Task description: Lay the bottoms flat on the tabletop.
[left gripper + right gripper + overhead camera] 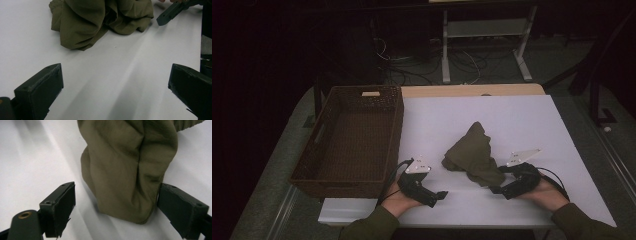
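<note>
A crumpled olive-green cloth (pixel 474 152) lies on the white table (pixel 522 120), a little right of centre. My right gripper (pixel 493 189) sits at the cloth's near right corner. In the right gripper view that gripper (pixel 116 205) straddles a hanging fold of the cloth (pixel 127 170): the right pad touches the fabric and the left pad stands a gap away. My left gripper (pixel 439 196) rests low near the front edge, left of the cloth. Its jaws (pixel 115 87) are wide apart over bare table, with the cloth (pixel 100 20) ahead of them.
A dark woven basket (pixel 398 125) with nothing in it stands along the table's left side. One jaw of the right gripper (pixel 166 17) reaches in beside the cloth in the left gripper view. Beyond the table are desk legs and cables on the floor.
</note>
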Tool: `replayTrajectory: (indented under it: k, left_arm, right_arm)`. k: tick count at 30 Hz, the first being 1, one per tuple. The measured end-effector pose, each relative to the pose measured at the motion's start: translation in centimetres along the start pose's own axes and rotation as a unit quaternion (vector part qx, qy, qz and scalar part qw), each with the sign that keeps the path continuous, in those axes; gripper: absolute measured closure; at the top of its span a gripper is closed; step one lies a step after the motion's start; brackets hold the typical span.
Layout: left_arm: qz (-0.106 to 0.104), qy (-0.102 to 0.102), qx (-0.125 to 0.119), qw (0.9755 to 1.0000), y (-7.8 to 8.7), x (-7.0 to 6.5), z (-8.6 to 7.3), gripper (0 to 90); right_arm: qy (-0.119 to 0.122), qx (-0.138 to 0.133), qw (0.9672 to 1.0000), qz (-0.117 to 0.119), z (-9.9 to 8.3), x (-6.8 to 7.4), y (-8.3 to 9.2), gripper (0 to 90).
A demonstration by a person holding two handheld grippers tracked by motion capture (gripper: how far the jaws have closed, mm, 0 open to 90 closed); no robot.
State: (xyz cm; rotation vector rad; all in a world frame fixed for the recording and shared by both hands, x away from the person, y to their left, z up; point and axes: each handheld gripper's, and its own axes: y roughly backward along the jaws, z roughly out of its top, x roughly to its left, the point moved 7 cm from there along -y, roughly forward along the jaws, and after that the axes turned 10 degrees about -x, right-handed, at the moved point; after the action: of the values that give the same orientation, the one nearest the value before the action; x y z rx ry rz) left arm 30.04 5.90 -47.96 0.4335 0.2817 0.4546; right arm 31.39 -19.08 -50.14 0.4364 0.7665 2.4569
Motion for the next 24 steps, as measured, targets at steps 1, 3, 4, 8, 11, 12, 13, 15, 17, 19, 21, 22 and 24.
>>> replayTrajectory:
  k: [1, 3, 4, 8, 11, 12, 13, 15, 17, 19, 21, 22, 24]
  left_arm:
    - [0.000, 0.000, 0.000, 1.0000, 0.01, 0.01, 0.00, 0.0]
    - [0.000, 0.001, 0.000, 1.0000, -0.01, 0.01, 0.02, 0.0]
    - [0.000, 0.001, 0.000, 1.0000, -0.03, 0.00, 0.04, 0.0]
    - [-0.003, 0.000, 0.000, 1.0000, -0.10, -0.01, 0.12, 0.0]
    - [-0.001, 0.003, -0.001, 1.0000, -0.08, 0.08, 0.11, 0.0]
    - [-0.001, 0.003, -0.001, 1.0000, -0.06, 0.09, 0.10, 0.0]
    - [-0.001, 0.003, -0.001, 1.0000, -0.04, 0.08, 0.10, 0.0]
    - [-0.001, 0.003, -0.001, 1.0000, -0.04, 0.07, 0.11, 0.0]
    - [-0.001, 0.002, 0.000, 1.0000, -0.05, 0.06, 0.11, 0.0]
    - [-0.001, 0.003, 0.000, 1.0000, -0.09, 0.07, 0.12, 0.0]
    - [-0.001, 0.002, 0.000, 1.0000, -0.13, 0.09, 0.15, 0.0]
    - [-0.001, 0.002, 0.001, 1.0000, -0.15, 0.10, 0.16, 0.0]
    - [-0.001, 0.002, 0.002, 1.0000, -0.16, 0.14, 0.14, 0.0]
  right_arm:
    - [0.000, 0.000, 1.0000, 0.000, 0.00, 0.00, 0.00, 15.0]
    - [0.000, 0.001, 1.0000, -0.004, -0.03, -0.14, -0.14, 15.6]
    - [0.001, 0.001, 1.0000, -0.004, -0.05, -0.20, -0.23, 15.6]
    - [0.003, -0.002, 0.9999, -0.010, 0.06, -0.26, -0.43, 16.2]
    - [0.011, -0.005, 0.9998, -0.014, 0.15, -0.27, -0.64, 17.0]
    - [0.013, -0.005, 0.9998, -0.016, 0.16, -0.25, -0.68, 17.4]
    - [0.016, -0.004, 0.9997, -0.018, 0.16, -0.24, -0.71, 18.4]
    - [0.024, -0.003, 0.9995, -0.022, 0.14, -0.25, -0.73, 19.4]
    - [0.026, -0.003, 0.9993, -0.025, 0.14, -0.27, -0.74, 20.8]
    - [0.032, -0.003, 0.9991, -0.029, 0.11, -0.28, -0.72, 22.8]
    - [0.038, -0.002, 0.9987, -0.035, 0.10, -0.32, -0.69, 25.7]
    - [0.042, -0.001, 0.9983, -0.039, 0.08, -0.35, -0.66, 27.3]
    - [0.043, 0.000, 0.9982, -0.041, 0.10, -0.36, -0.63, 29.1]
